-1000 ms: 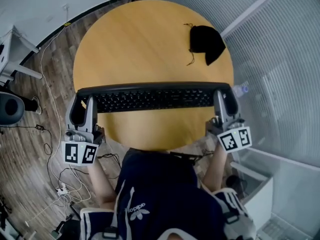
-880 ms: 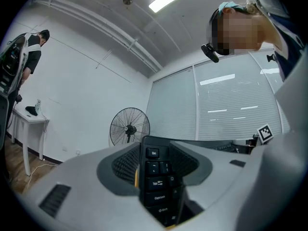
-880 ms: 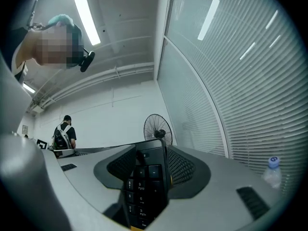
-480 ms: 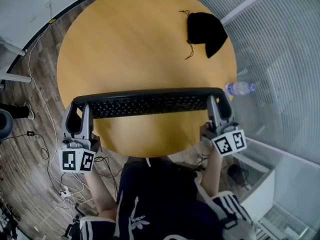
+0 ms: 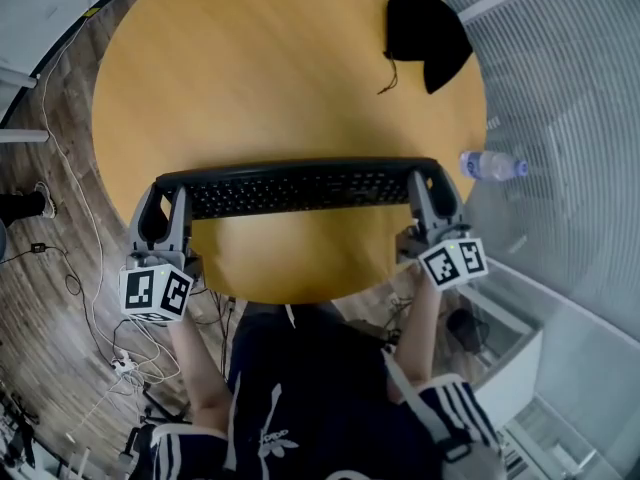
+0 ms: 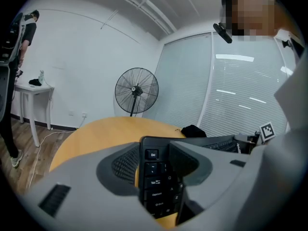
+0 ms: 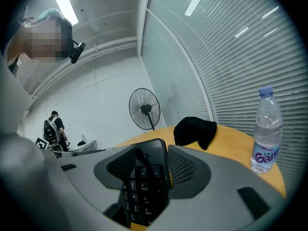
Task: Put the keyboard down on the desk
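A long black keyboard (image 5: 300, 189) hangs level over the near part of the round wooden desk (image 5: 260, 78). My left gripper (image 5: 163, 208) is shut on its left end, where the Esc key column (image 6: 154, 177) shows between the jaws. My right gripper (image 5: 432, 196) is shut on its right end, the number pad (image 7: 144, 177) clamped between the jaws. The keyboard's underside is hidden, so contact with the desk cannot be told.
A black cloth pouch (image 5: 425, 28) lies at the desk's far right. A water bottle (image 5: 492, 165) stands at the right edge, near my right gripper. A standing fan (image 6: 136, 88) and a white side table (image 6: 33, 88) are beyond the desk. Cables (image 5: 60, 268) trail on the floor at left.
The keyboard and both grippers have shifted slightly forward over the desk. The view has moved, so the pouch and bottle sit higher and further right.
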